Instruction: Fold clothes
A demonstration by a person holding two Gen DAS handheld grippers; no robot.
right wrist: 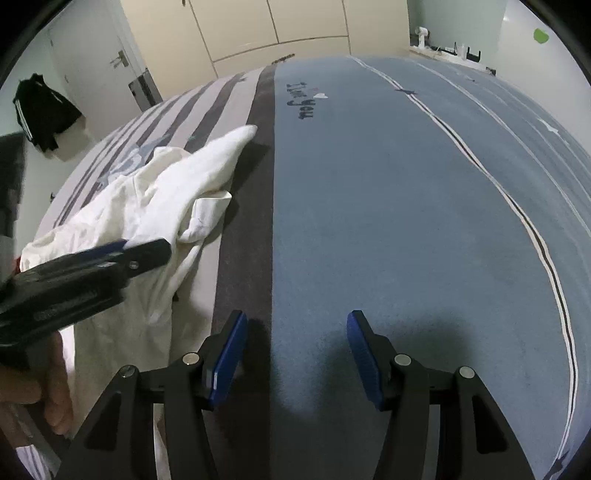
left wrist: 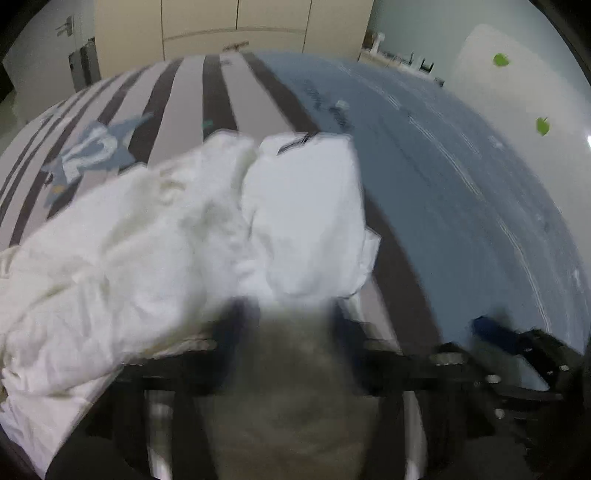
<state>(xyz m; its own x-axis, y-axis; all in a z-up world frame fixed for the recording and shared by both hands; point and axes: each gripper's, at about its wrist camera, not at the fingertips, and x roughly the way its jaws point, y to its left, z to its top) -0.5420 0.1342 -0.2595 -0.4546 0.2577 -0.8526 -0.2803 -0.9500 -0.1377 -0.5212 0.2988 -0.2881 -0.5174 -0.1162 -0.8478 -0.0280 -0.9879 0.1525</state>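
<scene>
A white garment lies crumpled on the striped left side of the bed. In the left wrist view the garment fills the middle, blurred, and cloth hangs right in front of the lens between the fingers. My left gripper is seen from the right wrist view, its fingers together on a fold of the white garment, held above the bed. My right gripper is open and empty, low over the blue part of the bed, right of the garment.
The bed cover is grey and dark striped on the left, blue with thin lines on the right. Cream wardrobe doors stand behind the bed. A black jacket hangs on the left wall by a door.
</scene>
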